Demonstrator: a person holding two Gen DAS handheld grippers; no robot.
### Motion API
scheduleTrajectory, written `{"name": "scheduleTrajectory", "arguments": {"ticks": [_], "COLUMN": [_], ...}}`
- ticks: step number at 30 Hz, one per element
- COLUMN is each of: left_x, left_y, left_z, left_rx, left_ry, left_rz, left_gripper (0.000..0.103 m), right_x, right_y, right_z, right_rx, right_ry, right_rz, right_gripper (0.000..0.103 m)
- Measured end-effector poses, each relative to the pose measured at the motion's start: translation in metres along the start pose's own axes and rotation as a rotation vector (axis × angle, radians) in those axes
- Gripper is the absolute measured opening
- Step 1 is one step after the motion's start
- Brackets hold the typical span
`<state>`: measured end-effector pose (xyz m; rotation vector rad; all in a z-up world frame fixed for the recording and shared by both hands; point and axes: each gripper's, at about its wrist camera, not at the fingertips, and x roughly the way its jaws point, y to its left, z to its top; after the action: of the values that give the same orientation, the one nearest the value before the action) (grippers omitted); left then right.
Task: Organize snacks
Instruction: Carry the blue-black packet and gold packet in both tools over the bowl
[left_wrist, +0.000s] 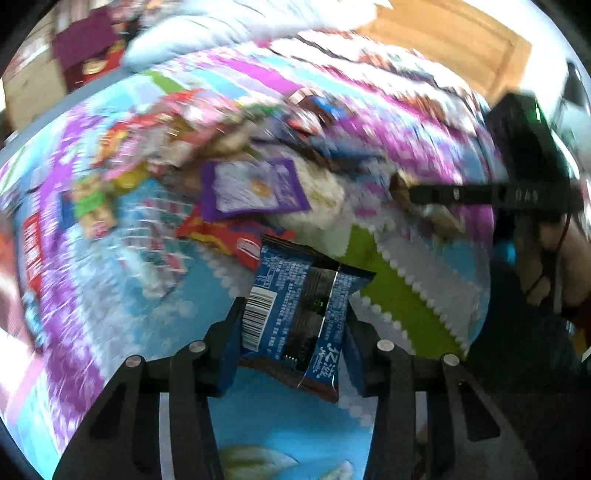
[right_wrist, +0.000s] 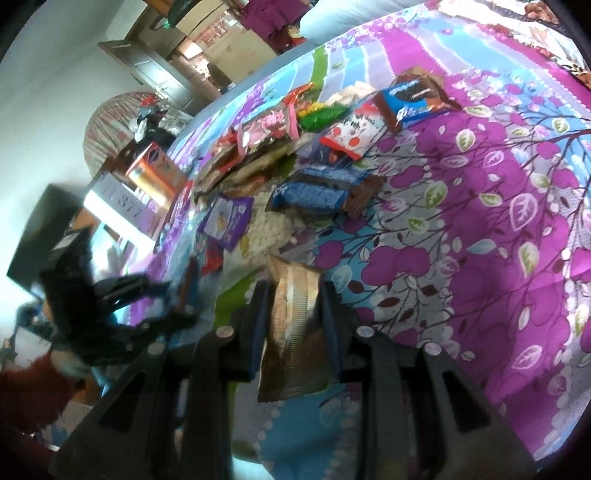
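Note:
My left gripper (left_wrist: 295, 306) is shut on a blue snack packet (left_wrist: 295, 299) with a barcode, held above the bedspread. My right gripper (right_wrist: 293, 295) is shut on a brown-and-gold snack packet (right_wrist: 293, 332). A pile of snacks (right_wrist: 280, 162) lies on the bed ahead: a purple packet (right_wrist: 225, 219), blue cookie packs (right_wrist: 314, 192), a red-and-white pack (right_wrist: 351, 134). In the left wrist view the purple packet (left_wrist: 255, 188) lies beyond my held packet, and the right gripper (left_wrist: 480, 194) shows at the right, holding its packet (left_wrist: 402, 184). The left gripper (right_wrist: 162, 295) shows blurred at the left of the right wrist view.
A floral purple-and-blue bedspread (right_wrist: 480, 221) covers the bed. An orange box (right_wrist: 155, 171) stands at the bed's far edge beside furniture. A white bag of small pale pieces (right_wrist: 266, 232) lies by the purple packet. A wooden door (left_wrist: 461, 44) is behind the bed.

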<state>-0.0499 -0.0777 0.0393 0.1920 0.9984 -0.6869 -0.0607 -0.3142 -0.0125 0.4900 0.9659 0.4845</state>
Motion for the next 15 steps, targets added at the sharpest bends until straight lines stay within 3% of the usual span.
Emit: {"name": "scheduleTrajectory", "arguments": {"ticks": [8,15], "left_x": [-0.083,-0.181], "left_y": [0.021,0.078], "left_z": [0.004,-0.004], "left_rx": [-0.164,-0.339], "left_ry": [-0.215,-0.344], "left_rz": [0.143,0.393], "left_gripper": [0.048,0.048], "right_x": [-0.008,-0.012], "right_y": [0.037,0.115], "right_z": [0.008,0.048], "right_rx": [-0.048,-0.192], "right_ry": [-0.018,-0.061], "right_rz": [0.006,0.074], "right_gripper": [0.028,0.028]}}
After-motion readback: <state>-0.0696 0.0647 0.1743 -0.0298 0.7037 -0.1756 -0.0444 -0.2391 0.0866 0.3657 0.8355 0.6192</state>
